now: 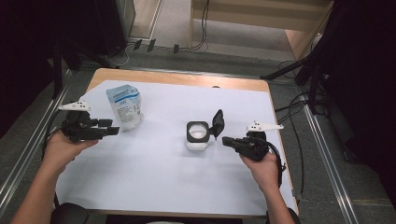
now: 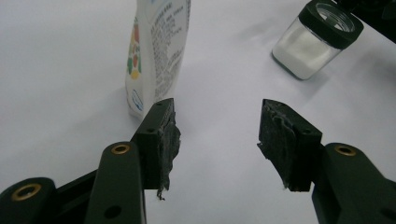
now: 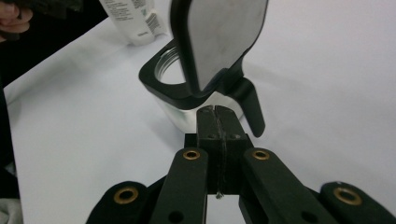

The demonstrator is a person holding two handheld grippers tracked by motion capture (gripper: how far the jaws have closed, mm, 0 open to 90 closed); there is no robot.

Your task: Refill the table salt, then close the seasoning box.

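Note:
A square glass jar with white powder stands mid-table, its black hinged lid flipped up. A white and blue pouch stands upright at the left. My left gripper is held just in front of the pouch; in the left gripper view its jaws are open with only white table between them, the pouch ahead at the left and the jar farther right. My right gripper sits right of the jar. In its own view the right gripper is shut, pads together on nothing, just short of the jar and raised lid.
A white sheet covers the wooden table. Metal rails run along both sides. Cables and dark stands lie on the floor beyond the far edge. In the right gripper view the person's other hand is at the top left.

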